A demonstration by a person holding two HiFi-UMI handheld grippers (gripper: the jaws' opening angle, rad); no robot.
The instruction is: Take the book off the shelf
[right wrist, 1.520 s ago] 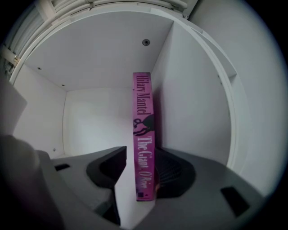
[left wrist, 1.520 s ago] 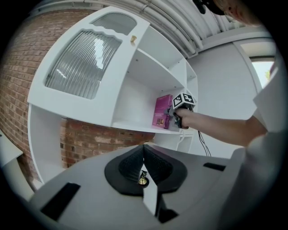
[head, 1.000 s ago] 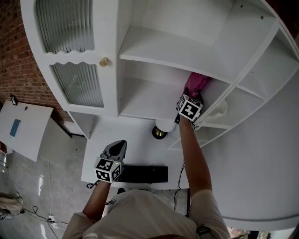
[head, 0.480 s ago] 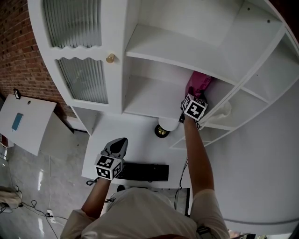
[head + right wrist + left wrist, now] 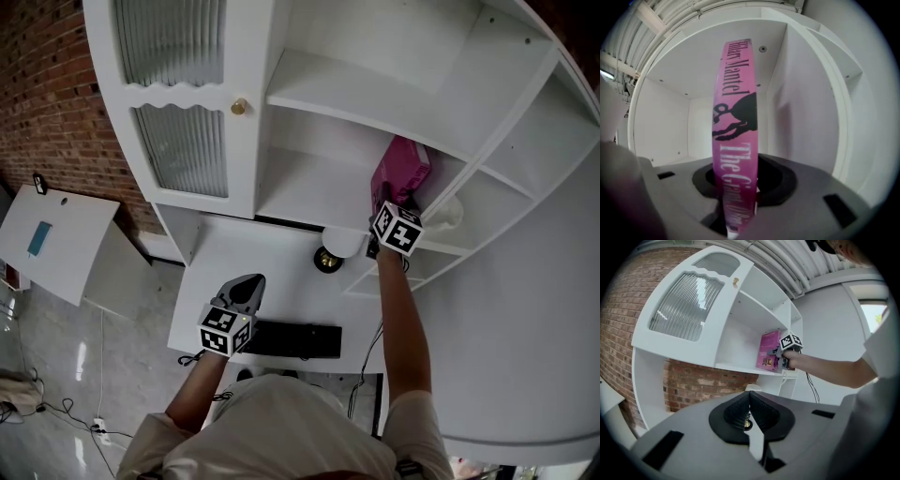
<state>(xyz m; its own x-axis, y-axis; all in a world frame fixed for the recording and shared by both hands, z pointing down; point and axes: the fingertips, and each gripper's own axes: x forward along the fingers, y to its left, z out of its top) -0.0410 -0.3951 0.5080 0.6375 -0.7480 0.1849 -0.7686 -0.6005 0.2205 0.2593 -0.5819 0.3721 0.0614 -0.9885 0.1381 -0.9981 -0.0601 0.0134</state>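
A pink book [image 5: 400, 169] stands upright at the right end of the middle shelf [image 5: 309, 192] of a white cabinet. My right gripper [image 5: 389, 199] is shut on its spine low down. In the right gripper view the spine [image 5: 734, 117] rises between the jaws, with the pads pressed on both sides of my right gripper [image 5: 736, 187]. The left gripper view shows the book [image 5: 768, 350] held at the shelf's front edge. My left gripper [image 5: 246, 284] hovers low over the desk, shut and holding nothing; its pads meet at my left gripper [image 5: 749, 399] tip.
A white globe lamp on a brass base [image 5: 330, 253] stands on the white desk [image 5: 244, 258] just below the book. A black keyboard [image 5: 295, 339] lies near the desk's front. A ribbed-glass door [image 5: 187, 141] with a brass knob [image 5: 240, 106] is at the left.
The right gripper has closed on the book and drawn back a little; more of the pink cover now shows out of the compartment. The left gripper has barely moved.
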